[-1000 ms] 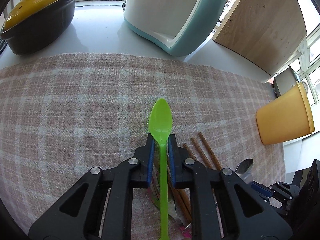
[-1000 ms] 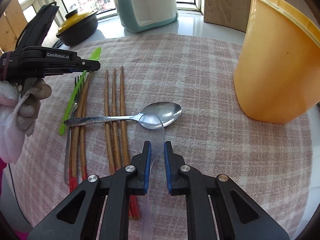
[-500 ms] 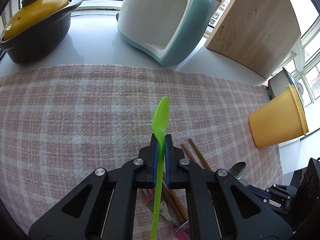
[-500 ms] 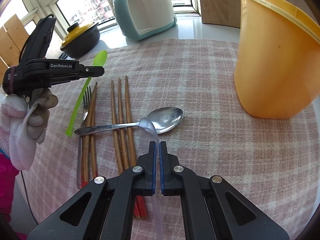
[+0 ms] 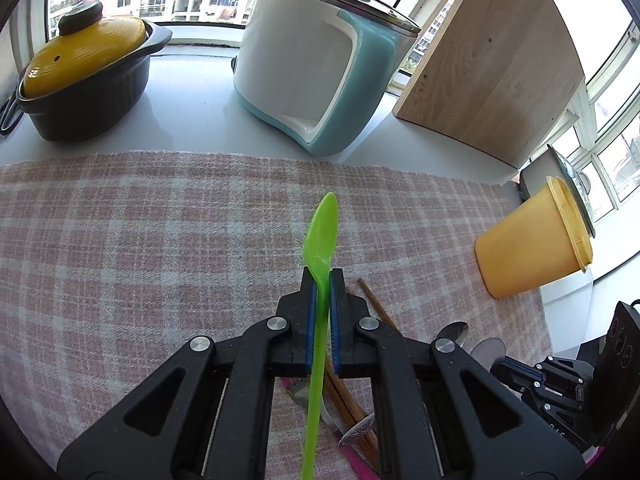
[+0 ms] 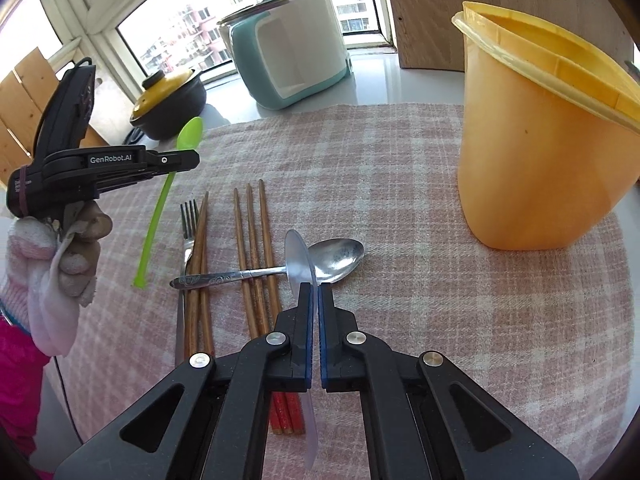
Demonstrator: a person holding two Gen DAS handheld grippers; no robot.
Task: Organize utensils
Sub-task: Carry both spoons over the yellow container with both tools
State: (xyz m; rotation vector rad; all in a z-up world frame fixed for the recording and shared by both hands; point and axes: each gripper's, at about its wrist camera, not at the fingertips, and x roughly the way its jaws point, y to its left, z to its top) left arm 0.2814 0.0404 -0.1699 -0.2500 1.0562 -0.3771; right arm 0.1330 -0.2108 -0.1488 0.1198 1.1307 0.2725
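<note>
My left gripper (image 5: 321, 276) is shut on a green plastic spoon (image 5: 322, 224) and holds it above the checked cloth; the spoon also shows in the right wrist view (image 6: 188, 136). My right gripper (image 6: 314, 290) is shut on a clear plastic spoon (image 6: 298, 264), lifted off the cloth. Below it lie a metal spoon (image 6: 336, 256), several wooden chopsticks (image 6: 254, 248) and a fork (image 6: 188, 220). An orange cup (image 6: 536, 152) stands at the right; it also shows in the left wrist view (image 5: 532, 244).
A teal and white cooker (image 5: 320, 68), a black pot with a yellow lid (image 5: 84, 72) and a wooden board (image 5: 492, 64) stand behind the cloth (image 5: 160, 240). The right gripper body (image 5: 560, 384) sits low at the right in the left wrist view.
Both grippers closed on their spoons and lifted them off the cloth. Both spoons turned edge-on between the fingers. The metal spoon stayed on the chopsticks.
</note>
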